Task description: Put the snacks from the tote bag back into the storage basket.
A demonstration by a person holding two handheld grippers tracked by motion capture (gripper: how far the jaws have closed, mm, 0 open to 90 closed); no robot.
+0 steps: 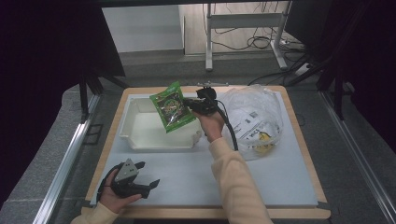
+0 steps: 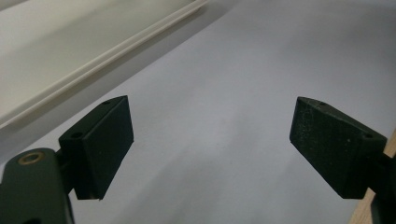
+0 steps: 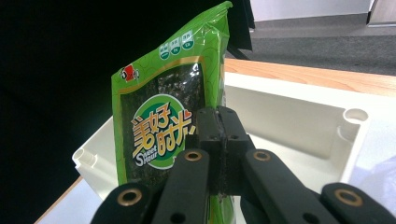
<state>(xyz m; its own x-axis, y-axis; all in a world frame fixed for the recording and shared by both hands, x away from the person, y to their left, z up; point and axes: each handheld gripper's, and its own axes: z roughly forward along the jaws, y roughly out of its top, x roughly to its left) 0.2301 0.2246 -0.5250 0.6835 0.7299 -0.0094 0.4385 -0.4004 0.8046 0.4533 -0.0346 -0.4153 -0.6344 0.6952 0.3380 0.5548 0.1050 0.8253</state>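
A green snack packet (image 1: 172, 107) with a dark window hangs in the air over the right part of the white tray (image 1: 140, 140). My right gripper (image 1: 192, 105) is shut on the packet's edge, held from the right. In the right gripper view the packet (image 3: 163, 116) stands upright in front of the closed jaws, its orange lettering facing the camera, with the tray (image 3: 299, 116) behind it. My left gripper (image 1: 150, 183) rests low at the table's front left, open. In the left gripper view its two black pads (image 2: 100, 144) stand wide apart over bare white surface, nothing between them.
A crumpled clear plastic bag (image 1: 254, 119) with printed labels lies right of the tray. The white mat (image 1: 196, 172) covers a wooden table (image 1: 299, 126). A cable (image 1: 231, 133) trails from the right gripper along the sleeve. The tray's rim (image 2: 93, 60) runs just beyond the left gripper.
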